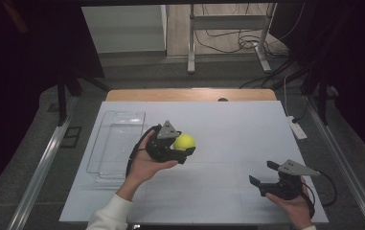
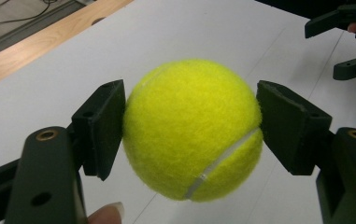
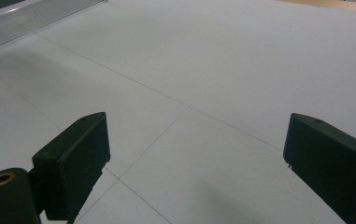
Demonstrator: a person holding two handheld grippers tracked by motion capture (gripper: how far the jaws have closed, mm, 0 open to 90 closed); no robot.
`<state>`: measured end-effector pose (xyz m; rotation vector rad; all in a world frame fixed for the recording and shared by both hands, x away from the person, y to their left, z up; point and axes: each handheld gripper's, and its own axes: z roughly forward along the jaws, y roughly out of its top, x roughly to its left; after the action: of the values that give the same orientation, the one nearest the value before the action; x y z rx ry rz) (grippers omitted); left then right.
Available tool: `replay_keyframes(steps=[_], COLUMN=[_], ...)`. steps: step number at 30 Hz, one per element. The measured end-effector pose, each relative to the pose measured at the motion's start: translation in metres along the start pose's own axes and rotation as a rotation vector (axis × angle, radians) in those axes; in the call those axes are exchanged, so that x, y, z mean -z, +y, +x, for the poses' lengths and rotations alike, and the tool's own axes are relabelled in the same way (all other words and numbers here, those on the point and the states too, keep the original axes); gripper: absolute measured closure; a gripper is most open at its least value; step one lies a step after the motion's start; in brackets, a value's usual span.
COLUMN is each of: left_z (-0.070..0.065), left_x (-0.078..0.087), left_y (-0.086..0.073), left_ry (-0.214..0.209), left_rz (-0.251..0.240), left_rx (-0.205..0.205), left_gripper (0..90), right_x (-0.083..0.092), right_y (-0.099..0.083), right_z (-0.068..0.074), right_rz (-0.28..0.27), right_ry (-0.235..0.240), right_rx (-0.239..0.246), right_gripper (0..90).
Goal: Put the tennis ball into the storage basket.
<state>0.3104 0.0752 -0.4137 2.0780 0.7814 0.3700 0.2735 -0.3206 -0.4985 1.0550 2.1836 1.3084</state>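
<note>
The white tabletop is carrying a clear plastic tray at its left side, sitting empty as far as the high view shows. Just right of the tray, the left claw is clenching a yellow tennis ball, both pads pressing its sides and lifting it off the surface. So the pickup is looking done; placing the ball, probably into the tray, is remaining. The right claw is resting released, well apart, grasping nothing. No brand or writing is showing on the ball.
</note>
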Motion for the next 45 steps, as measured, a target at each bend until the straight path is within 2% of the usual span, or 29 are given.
replay_keyframes(steps=[27,45], left_z=[0.013,0.025], left_x=[0.013,0.02], left_y=[-0.001,-0.005], left_ry=[0.044,0.087], left_rz=[-0.033,-0.05], left_rx=[0.025,0.058], left_gripper=[27.6,27.5], right_x=[0.0,0.0], right_y=[0.0,0.0], right_z=[0.0,0.0], right_rz=[-0.001,-0.002], right_ry=[0.003,0.002], right_rx=[-0.002,0.001], right_gripper=[7.3,7.3])
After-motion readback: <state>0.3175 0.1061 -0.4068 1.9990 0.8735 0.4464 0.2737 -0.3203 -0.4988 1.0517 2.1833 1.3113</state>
